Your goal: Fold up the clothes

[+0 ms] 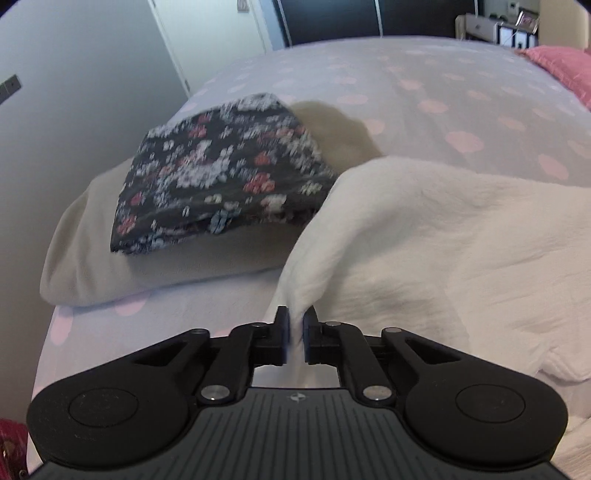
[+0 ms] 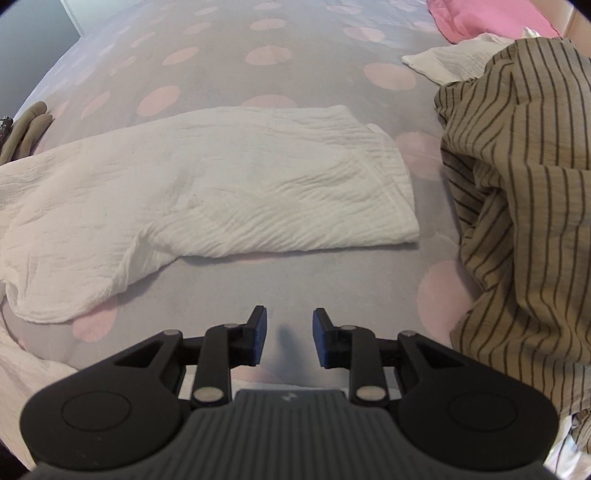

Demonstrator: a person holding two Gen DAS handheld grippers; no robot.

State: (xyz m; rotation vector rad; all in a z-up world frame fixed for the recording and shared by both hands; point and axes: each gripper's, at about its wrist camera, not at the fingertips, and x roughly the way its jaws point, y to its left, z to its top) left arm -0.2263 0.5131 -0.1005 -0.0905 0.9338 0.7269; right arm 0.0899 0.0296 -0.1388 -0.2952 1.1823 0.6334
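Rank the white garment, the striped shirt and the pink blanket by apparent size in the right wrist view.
1. white garment
2. striped shirt, close behind and cut off by the frame, so unsure
3. pink blanket, farthest away and mostly out of frame

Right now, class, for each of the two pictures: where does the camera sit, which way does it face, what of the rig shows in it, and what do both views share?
Left wrist: sits on the left gripper, looks down across the bed toward a floral garment lying on a beige one; its fingers pinch the white garment.
Right wrist: sits on the right gripper, faces down at the bed; its fingers stand apart, empty, beside a striped garment.
Shared: the white garment and the dotted bed cover.
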